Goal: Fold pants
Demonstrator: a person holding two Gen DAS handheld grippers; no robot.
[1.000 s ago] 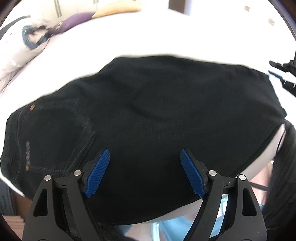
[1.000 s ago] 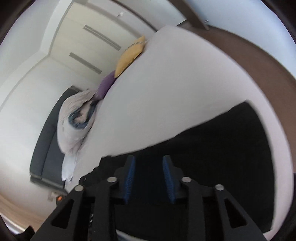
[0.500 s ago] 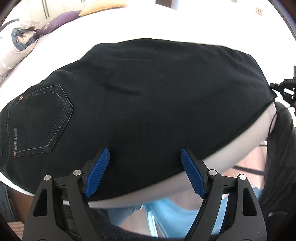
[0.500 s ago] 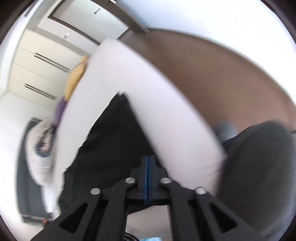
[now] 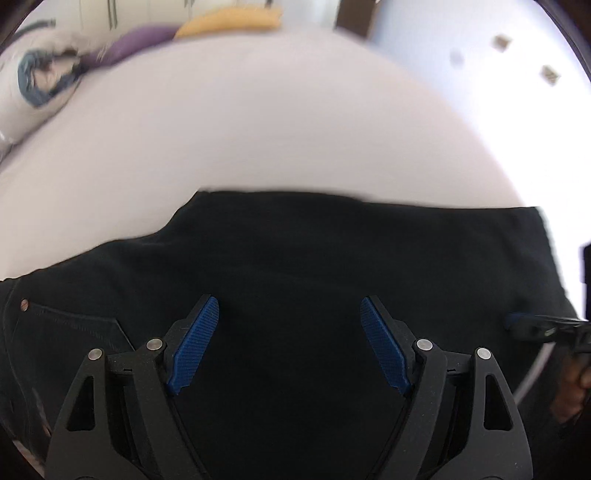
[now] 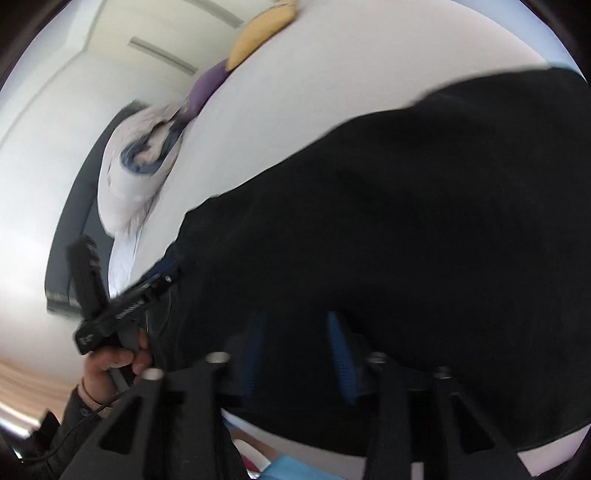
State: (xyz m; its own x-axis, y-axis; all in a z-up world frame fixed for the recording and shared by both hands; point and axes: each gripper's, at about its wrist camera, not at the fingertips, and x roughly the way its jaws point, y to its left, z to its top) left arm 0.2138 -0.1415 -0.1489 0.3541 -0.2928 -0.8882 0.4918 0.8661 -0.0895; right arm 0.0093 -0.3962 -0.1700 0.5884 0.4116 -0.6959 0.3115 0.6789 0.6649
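Left wrist view: I see yellow and purple pillows (image 5: 229, 18) at the white bed's (image 5: 258, 122) far end; black denim pants (image 5: 332, 258) lie flat beneath my left gripper (image 5: 290, 343), jaws wide apart; right gripper (image 6: 297, 354) jaws opening above them.

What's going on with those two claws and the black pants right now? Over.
Left claw wide open above the pants, gripping nothing. Right claw opening, nothing visibly pinched. Pants lie flat on the white bed. Pillows far off, nothing in the way.
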